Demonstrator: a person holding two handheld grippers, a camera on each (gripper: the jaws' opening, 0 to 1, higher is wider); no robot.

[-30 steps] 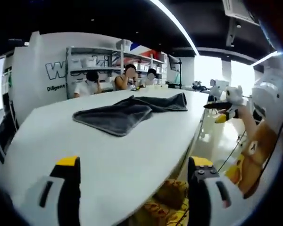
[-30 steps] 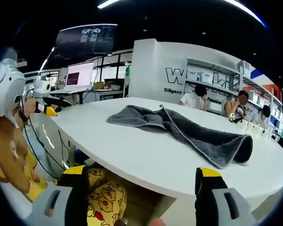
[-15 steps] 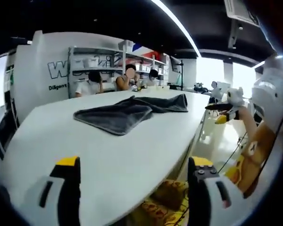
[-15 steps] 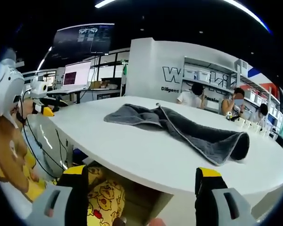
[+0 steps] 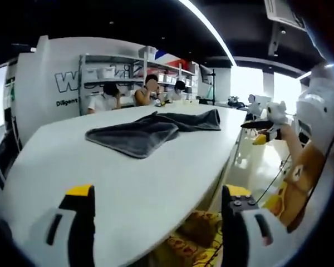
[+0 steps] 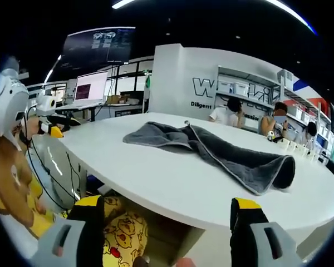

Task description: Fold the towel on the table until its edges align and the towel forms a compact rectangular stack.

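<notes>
Left gripper view: left gripper (image 5: pixel 156 214) jaws spread wide, nothing between them, low at the near edge of the white table (image 5: pixel 72 167). Grey towel (image 5: pixel 147 130) lies rumpled mid-table, well apart. Right gripper view: right gripper (image 6: pixel 168 225) likewise released, empty, below the table rim; towel beyond.

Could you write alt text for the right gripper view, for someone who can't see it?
A grey towel lies rumpled and unfolded across a white table. The open right hand-held gripper, with yellow-tipped jaws, is held short of the table's near edge, touching nothing. People sit at the table's far end before shelves.
</notes>
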